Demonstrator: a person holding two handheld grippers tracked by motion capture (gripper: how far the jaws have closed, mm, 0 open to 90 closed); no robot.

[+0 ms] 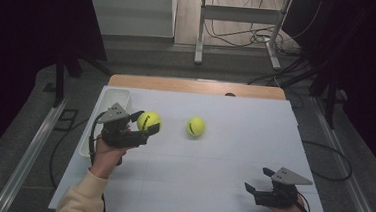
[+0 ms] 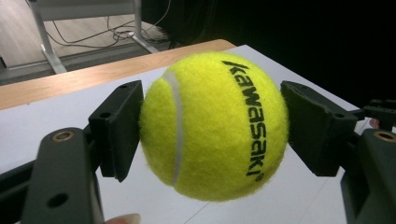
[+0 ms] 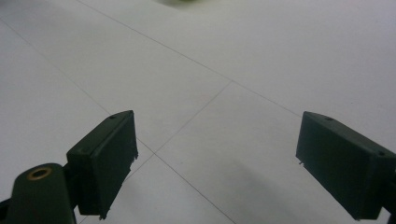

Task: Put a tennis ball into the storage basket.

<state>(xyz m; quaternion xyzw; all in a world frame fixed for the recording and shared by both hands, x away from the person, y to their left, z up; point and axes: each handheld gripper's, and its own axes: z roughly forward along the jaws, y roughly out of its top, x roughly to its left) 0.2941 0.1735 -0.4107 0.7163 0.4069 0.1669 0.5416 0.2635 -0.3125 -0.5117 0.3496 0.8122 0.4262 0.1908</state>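
left gripper [image 1: 144,123]: clamped tight on a yellow tennis ball [image 1: 149,121], a black pad pressing each side, sitting left of centre in the high view

held ball up close: in the left gripper view the tennis ball [image 2: 214,126] hangs clear of the white sheet, black "kawasaki" lettering running down its right half, white seam curving down the left

right gripper [image 1: 258,183]: lower right of the high view, jaws spread wide with nothing between them, just bare sheet in the right gripper view [image 3: 215,163]

second ball [image 1: 195,126]: lying loose on the worktop [image 1: 211,173], just right of the held one, near the middle of the frame

white bin [image 1: 111,100]: at the left edge of the worktop, right behind the left hand [image 1: 105,153]
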